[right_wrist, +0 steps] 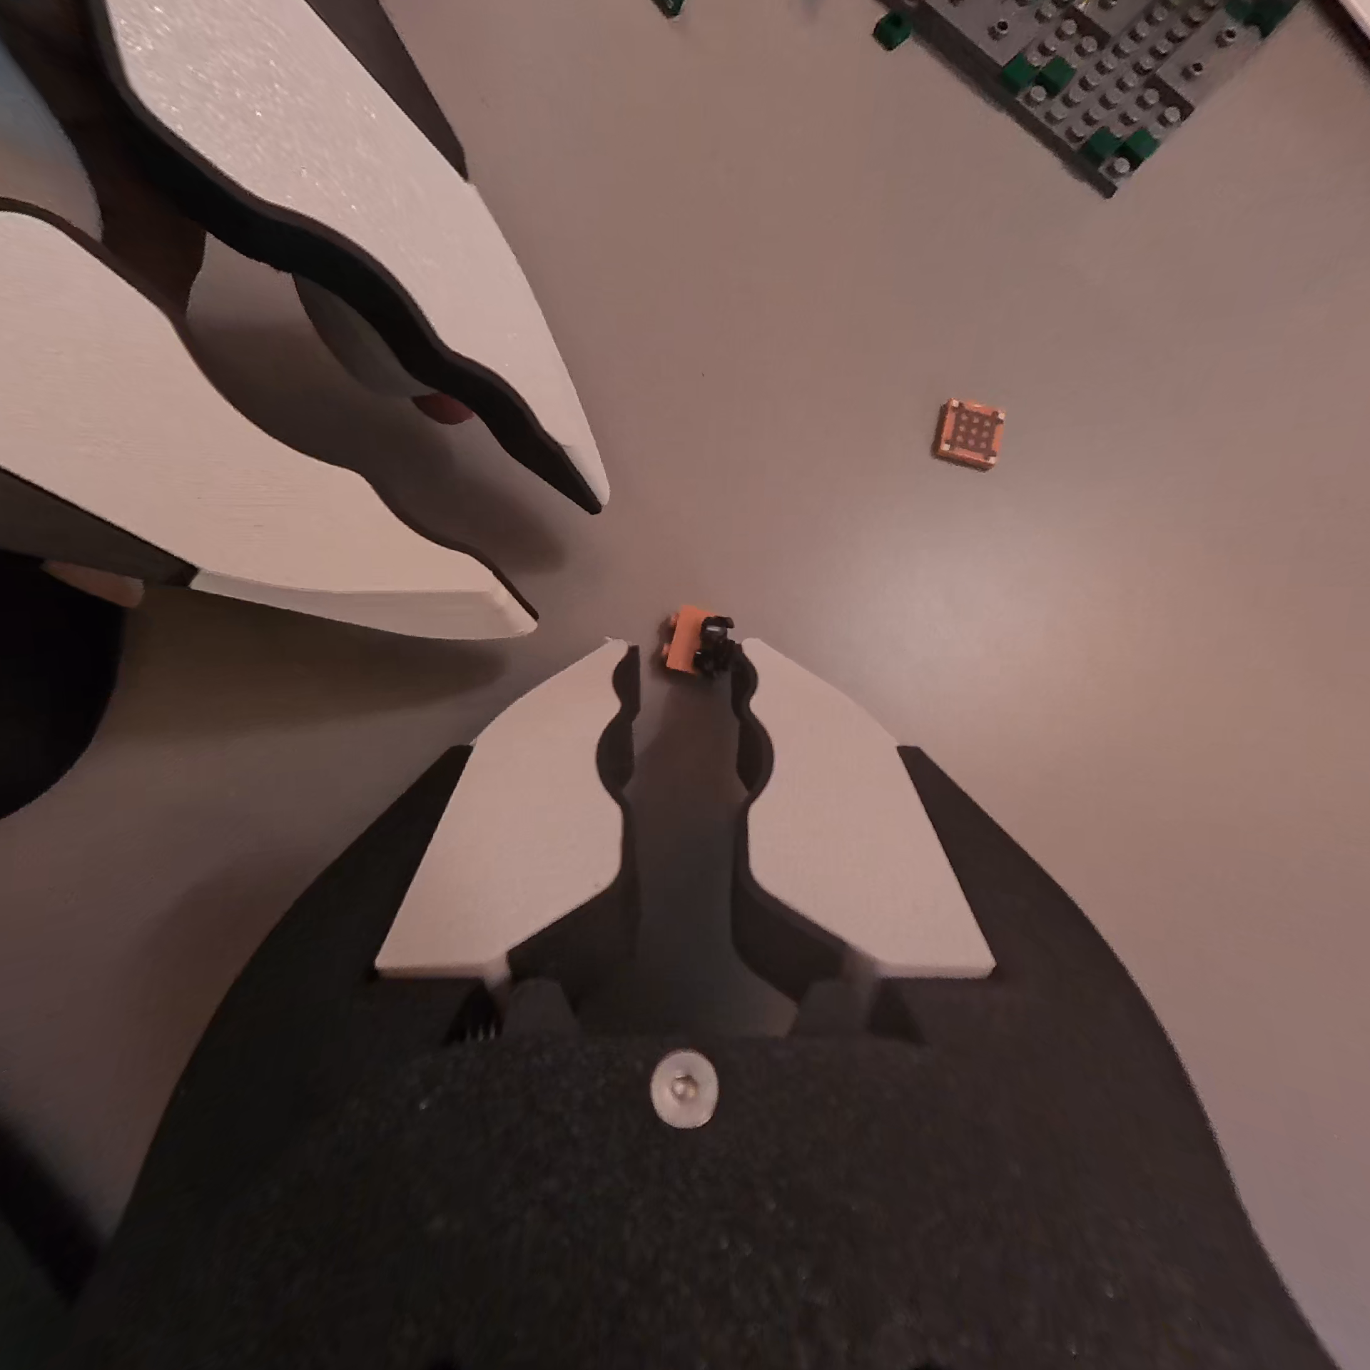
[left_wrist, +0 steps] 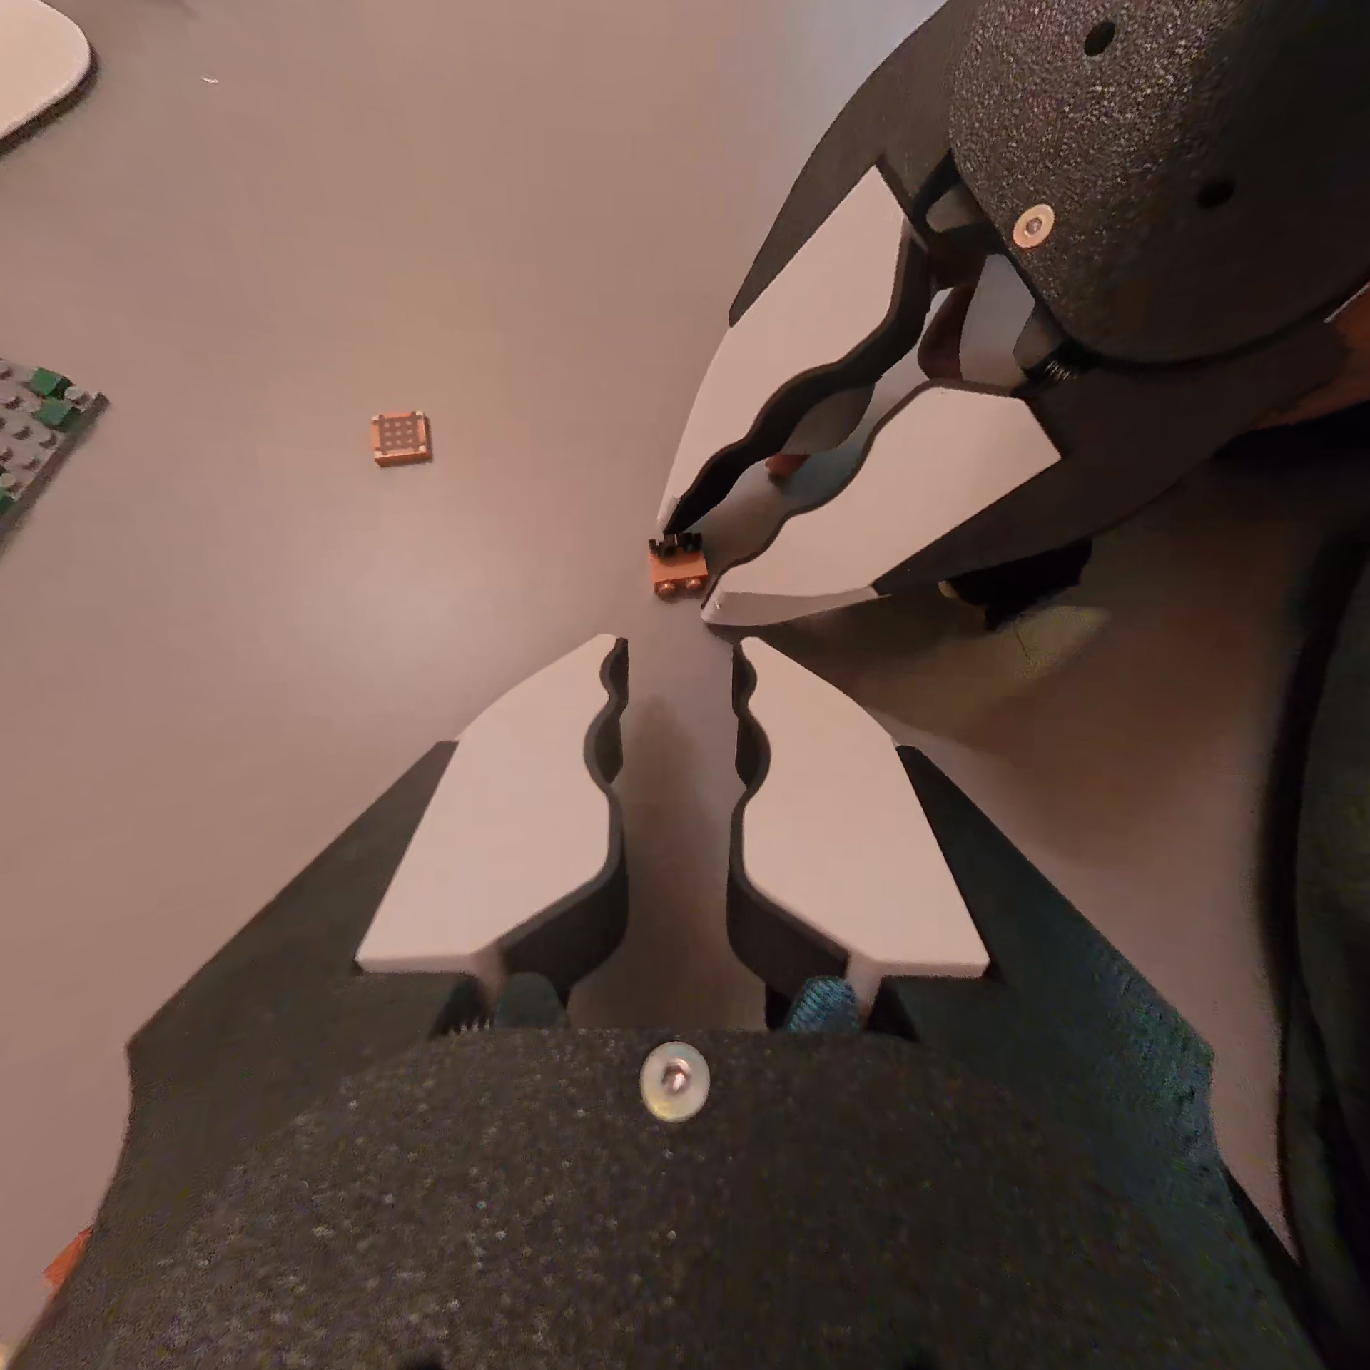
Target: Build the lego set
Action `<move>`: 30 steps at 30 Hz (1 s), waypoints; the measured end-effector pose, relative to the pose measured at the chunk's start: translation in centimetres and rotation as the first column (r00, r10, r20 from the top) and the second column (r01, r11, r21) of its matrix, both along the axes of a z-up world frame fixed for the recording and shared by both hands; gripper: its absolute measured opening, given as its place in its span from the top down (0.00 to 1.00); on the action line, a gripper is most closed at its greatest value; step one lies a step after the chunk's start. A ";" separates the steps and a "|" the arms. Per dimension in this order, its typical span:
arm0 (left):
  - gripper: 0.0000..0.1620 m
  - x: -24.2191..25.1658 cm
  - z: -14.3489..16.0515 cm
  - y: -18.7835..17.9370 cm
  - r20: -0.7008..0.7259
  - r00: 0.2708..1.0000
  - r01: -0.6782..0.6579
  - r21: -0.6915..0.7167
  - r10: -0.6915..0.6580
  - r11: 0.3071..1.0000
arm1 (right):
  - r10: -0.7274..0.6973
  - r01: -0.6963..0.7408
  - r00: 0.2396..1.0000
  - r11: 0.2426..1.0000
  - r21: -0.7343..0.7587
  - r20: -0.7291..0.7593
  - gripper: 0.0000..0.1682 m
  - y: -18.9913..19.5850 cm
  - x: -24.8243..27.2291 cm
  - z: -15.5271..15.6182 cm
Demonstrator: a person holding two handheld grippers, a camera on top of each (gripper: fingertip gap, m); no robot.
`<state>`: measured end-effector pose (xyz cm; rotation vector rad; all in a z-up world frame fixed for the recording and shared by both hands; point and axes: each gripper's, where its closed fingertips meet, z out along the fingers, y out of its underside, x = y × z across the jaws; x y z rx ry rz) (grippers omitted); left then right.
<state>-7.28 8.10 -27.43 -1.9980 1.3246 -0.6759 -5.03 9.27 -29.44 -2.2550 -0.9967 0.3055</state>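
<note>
A small orange-and-black lego sub-assembly [right_wrist: 697, 649] is seen lying on the grey desk [right_wrist: 964, 704], just ahead of the tips of the right gripper [right_wrist: 686, 649]. That gripper's jaws are spread, with the black part of the piece touching or nearly touching the right-hand fingertip; nothing is pinched. The left gripper [left_wrist: 678, 645] is likewise spread and empty, its tips near the piece but apart from it.

The step in hand is judged to be the pickup of this small piece. A closing of the right gripper squarely across it is called for next, with care that it is not pushed aside.

An orange square plate [right_wrist: 970, 434] is left lying alone, well apart, and the grey studded baseplate with green bricks [right_wrist: 1112, 81] is found towards the far edge of the desk.
</note>
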 end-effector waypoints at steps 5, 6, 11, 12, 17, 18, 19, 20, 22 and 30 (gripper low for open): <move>0.84 -0.3 0.3 0.0 0.016 1.000 -0.004 0.008 0.004 1.000 | 0.002 -0.002 1.000 1.000 -0.021 0.006 0.88 0.1 -0.1 0.0; 0.84 -0.4 0.4 0.0 0.018 1.000 -0.005 0.009 0.005 1.000 | 0.004 -0.004 1.000 1.000 -0.023 0.006 0.89 0.1 -0.1 -0.1; 0.85 -0.5 0.3 -0.1 0.017 1.000 -0.004 0.010 0.004 1.000 | 0.029 -0.029 1.000 0.999 -0.038 0.004 0.90 0.1 -0.2 -0.1; 0.85 -0.4 0.3 -0.2 0.013 1.000 -0.002 0.012 0.002 1.000 | 0.036 -0.036 0.999 0.999 -0.037 0.004 0.91 0.1 -0.2 -0.1; 0.85 -0.5 0.0 -0.1 0.003 1.000 -0.003 0.011 0.003 1.000 | 0.081 -0.081 0.996 0.997 0.011 -0.032 0.91 0.3 -0.4 0.2; 0.85 -0.5 0.0 0.0 0.005 1.000 -0.006 0.012 0.006 1.000 | 0.096 -0.095 0.993 0.995 0.023 -0.067 0.91 0.2 -0.5 0.5; 0.85 -0.5 0.0 0.1 0.011 1.000 -0.010 0.012 0.010 1.000 | 0.111 -0.107 0.987 0.993 0.040 -0.116 0.91 0.2 -0.7 1.0; 0.85 -0.5 0.2 0.2 0.026 1.000 -0.013 0.014 0.013 1.000 | 0.123 -0.114 0.978 0.991 0.063 -0.169 0.91 0.2 -0.9 1.7; 0.86 -0.2 1.0 0.4 0.081 0.997 -0.017 0.020 0.016 1.000 | 0.154 -0.127 0.947 0.985 0.113 -0.281 0.91 0.3 -1.0 3.7; 0.83 1.6 7.8 -0.3 0.469 0.879 0.062 0.074 -0.090 0.995 | 0.361 -0.276 0.615 0.931 0.238 -0.701 0.91 -1.0 0.1 11.6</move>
